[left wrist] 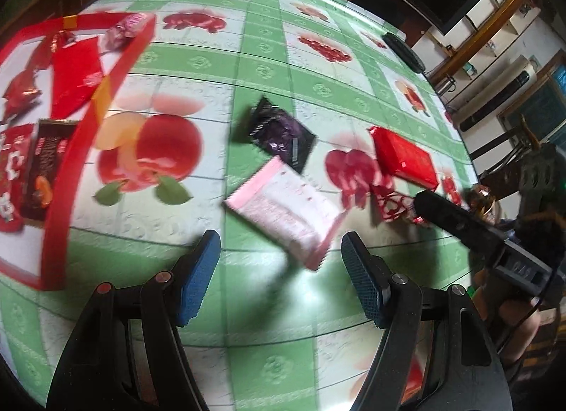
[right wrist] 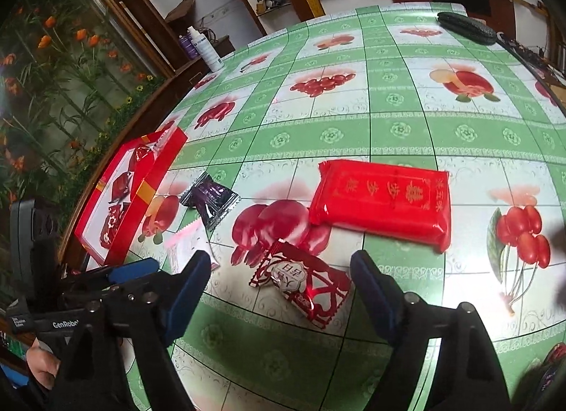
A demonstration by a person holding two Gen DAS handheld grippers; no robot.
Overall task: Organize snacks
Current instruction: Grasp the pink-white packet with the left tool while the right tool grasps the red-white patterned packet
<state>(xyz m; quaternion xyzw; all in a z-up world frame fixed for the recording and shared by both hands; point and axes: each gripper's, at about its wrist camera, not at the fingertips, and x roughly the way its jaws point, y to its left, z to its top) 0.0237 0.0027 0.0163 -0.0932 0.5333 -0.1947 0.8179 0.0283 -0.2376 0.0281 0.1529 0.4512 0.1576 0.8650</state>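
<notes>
both tools gape empty — left tool (left wrist: 279, 276) should straddle the pink packet (left wrist: 286, 213), right tool (right wrist: 279, 290) the patterned red candy (right wrist: 300, 285) — squeeze, then carry to the red box (left wrist: 56, 206).

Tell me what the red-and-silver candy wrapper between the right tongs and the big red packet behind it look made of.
Candy wrapper: probably metallised foil or film, very glossy; it throws sharp highlights and has crimped, zigzag edges.
Red packet: looks like smooth, shiny plastic film pulled tight over a flat block, with gold print; whether paper lies underneath can't be told.

- The right gripper (right wrist: 281, 287) is hovering with jaws apart over a red-and-silver candy packet (right wrist: 300, 287).
- A red packet (right wrist: 383, 200) is lying beyond it on the tablecloth (right wrist: 389, 121).
</notes>
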